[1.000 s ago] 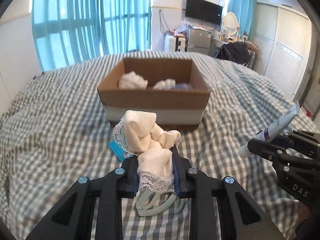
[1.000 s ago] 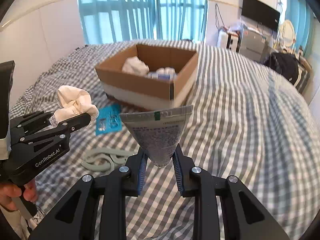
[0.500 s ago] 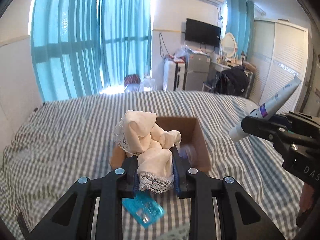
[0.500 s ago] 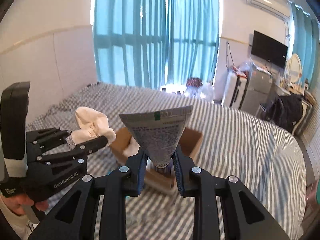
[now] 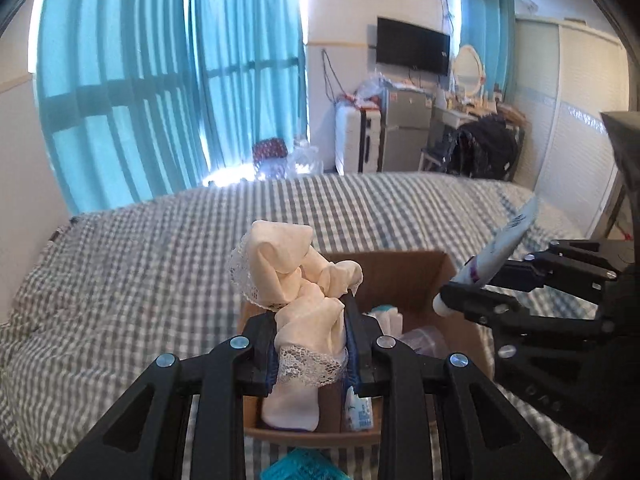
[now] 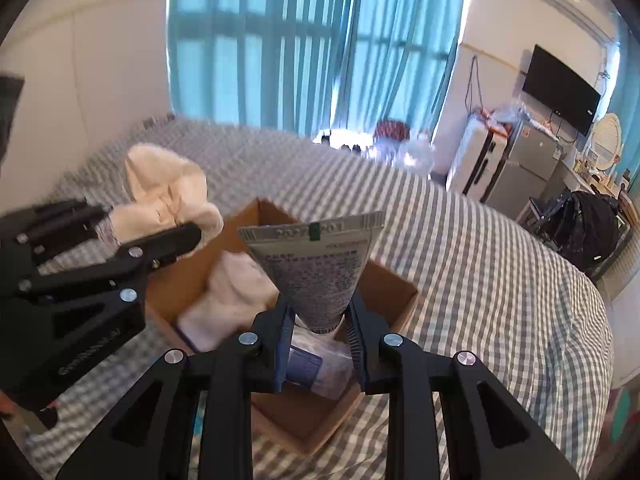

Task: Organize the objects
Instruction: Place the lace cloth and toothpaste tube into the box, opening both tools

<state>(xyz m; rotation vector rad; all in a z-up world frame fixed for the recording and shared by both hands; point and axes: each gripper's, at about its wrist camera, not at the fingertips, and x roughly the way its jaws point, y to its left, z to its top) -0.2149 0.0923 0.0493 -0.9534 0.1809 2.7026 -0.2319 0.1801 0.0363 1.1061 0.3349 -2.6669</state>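
Note:
My left gripper (image 5: 310,340) is shut on a cream lace-trimmed cloth (image 5: 296,280) and holds it above the near part of an open cardboard box (image 5: 400,276). My right gripper (image 6: 318,336) is shut on a white squeeze tube (image 6: 316,268), crimped end up, above the same box (image 6: 394,304). The right gripper and tube (image 5: 496,254) show at the right of the left wrist view. The left gripper and cloth (image 6: 168,196) show at the left of the right wrist view. The box holds a folded white cloth (image 6: 228,300) and small packs.
The box sits on a bed with a grey checked cover (image 5: 140,272). A teal packet (image 5: 300,466) lies on the bed just before the box. Blue curtains (image 5: 160,80), a fridge and a desk stand beyond the bed.
Both grippers have risen and moved forward from low over the bed to above the box, each keeping its hold. The box now lies under the fingertips.

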